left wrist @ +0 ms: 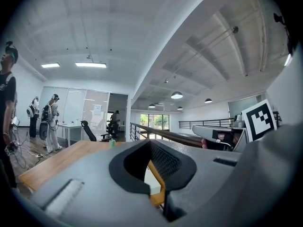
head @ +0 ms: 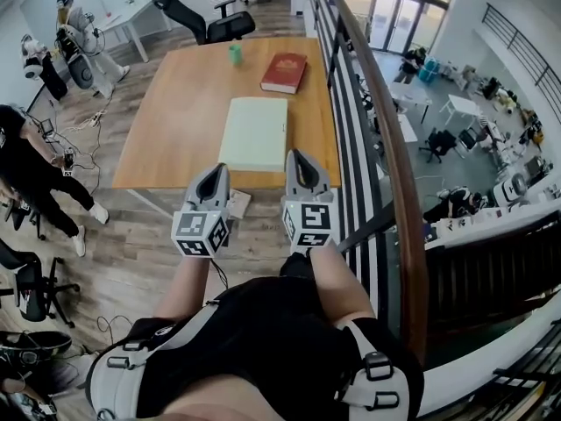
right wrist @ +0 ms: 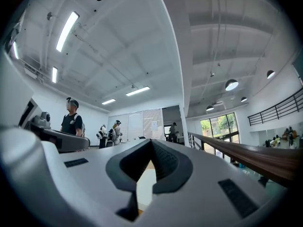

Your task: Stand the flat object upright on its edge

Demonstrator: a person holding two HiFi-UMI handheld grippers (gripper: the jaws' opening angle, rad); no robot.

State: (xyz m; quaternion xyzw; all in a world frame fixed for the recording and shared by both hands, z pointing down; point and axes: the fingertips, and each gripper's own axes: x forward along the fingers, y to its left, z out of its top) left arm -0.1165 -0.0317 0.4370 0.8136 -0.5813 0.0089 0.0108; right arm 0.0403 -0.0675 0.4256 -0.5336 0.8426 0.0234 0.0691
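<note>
A pale, cream-coloured flat book (head: 254, 132) lies flat on the wooden table (head: 166, 121), near its front right. Farther back lie a red book (head: 284, 72) and a small green cup (head: 235, 53). My left gripper (head: 213, 174) and right gripper (head: 298, 159) hover side by side just before the table's near edge, both shut with nothing in them. In the left gripper view the left gripper (left wrist: 151, 143) points over the table, with the pale book (left wrist: 151, 179) showing beyond it. In the right gripper view the right gripper (right wrist: 151, 143) is shut, with the pale book (right wrist: 146, 183) beyond.
A wooden handrail (head: 390, 121) with black bars runs along the table's right side, above a drop to a lower floor. A black office chair (head: 206, 24) stands behind the table. A person (head: 35, 169) stands on the left, and others farther back. A small box (head: 237, 203) lies under the table's near edge.
</note>
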